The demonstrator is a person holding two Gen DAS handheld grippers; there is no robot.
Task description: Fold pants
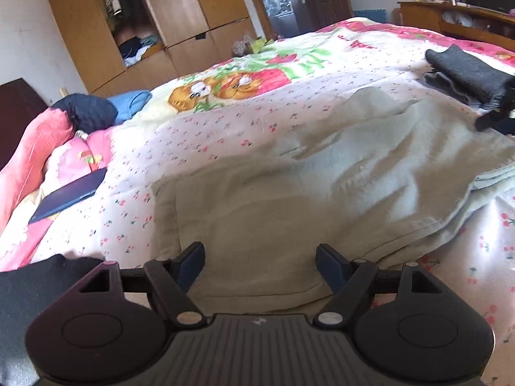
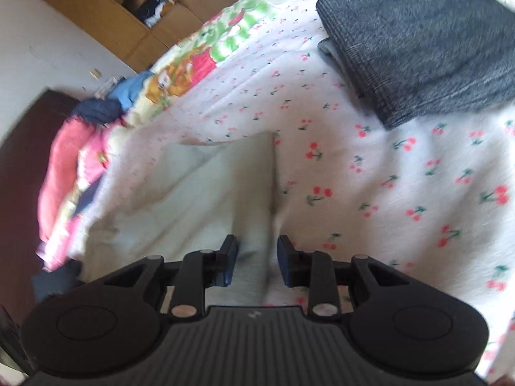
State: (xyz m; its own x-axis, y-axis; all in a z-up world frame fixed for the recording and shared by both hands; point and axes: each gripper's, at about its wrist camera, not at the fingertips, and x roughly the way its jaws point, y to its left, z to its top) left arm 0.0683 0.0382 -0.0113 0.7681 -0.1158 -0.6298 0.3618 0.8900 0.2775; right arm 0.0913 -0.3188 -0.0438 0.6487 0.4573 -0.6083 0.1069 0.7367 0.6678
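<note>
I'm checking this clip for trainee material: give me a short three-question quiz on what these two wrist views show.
1. True or false: the left gripper has its jaws wide open, with nothing pinched between them.
2. What lies beyond the pale pants on the cherry-print bedspread? A) folded dark grey garments B) a red suitcase C) a laptop
3. In the right wrist view, what shows between the pads of the right gripper?

Key
1. True.
2. A.
3. An edge of the pale pants; the pads stand apart from it, not pressing.
</note>
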